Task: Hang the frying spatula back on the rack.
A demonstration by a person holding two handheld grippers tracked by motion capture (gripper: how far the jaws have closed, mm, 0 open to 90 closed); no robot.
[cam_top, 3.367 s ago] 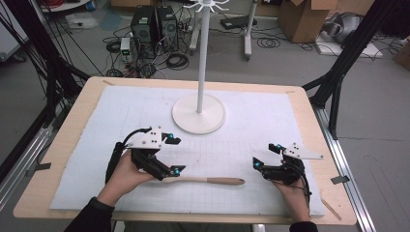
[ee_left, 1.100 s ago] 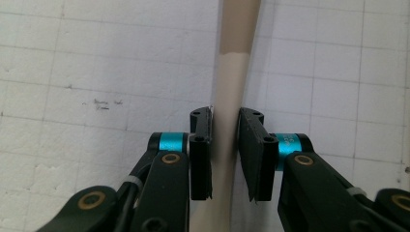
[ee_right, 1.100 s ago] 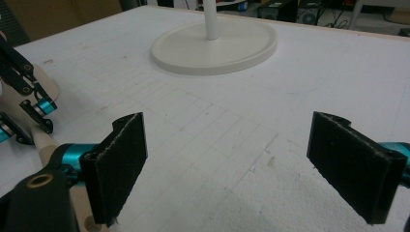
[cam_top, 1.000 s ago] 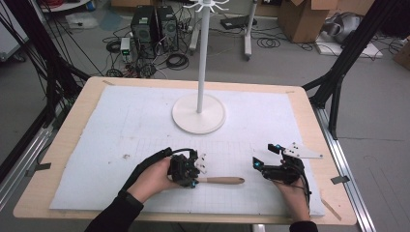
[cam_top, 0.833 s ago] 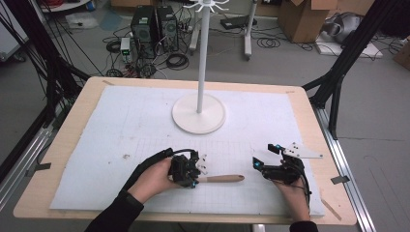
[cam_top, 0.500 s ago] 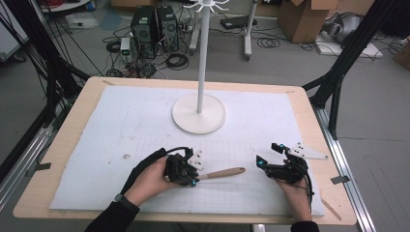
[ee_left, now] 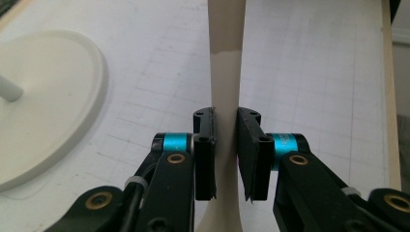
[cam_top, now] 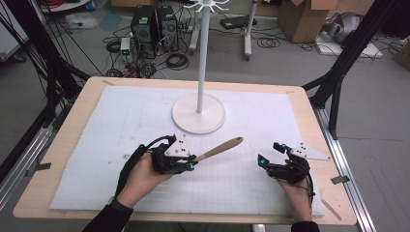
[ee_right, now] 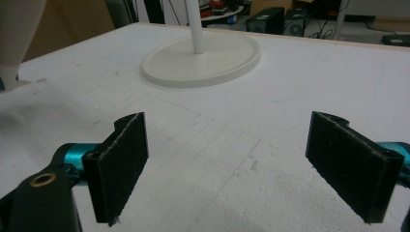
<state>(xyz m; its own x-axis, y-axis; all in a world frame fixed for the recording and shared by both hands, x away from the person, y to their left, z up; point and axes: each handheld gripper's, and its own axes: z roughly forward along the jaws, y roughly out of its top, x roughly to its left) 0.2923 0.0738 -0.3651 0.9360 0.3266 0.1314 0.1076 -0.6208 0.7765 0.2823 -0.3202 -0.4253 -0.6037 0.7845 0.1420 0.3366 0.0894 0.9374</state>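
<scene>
At the counter's (cam_top: 87,111) near left, the left hand-held gripper (cam_top: 189,162) pinched a wooden spoon (cam_top: 220,148) by its pale end, the handle slanting up and right toward the far stand (cam_top: 198,114), while the right hand-held gripper (cam_top: 263,162) rested spread, empty, well apart.

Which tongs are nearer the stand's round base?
Left. The left tongs, clamped on the wooden spoon, sit just in front of the stand base; the right tongs, open, lie farther off to its right.
</scene>
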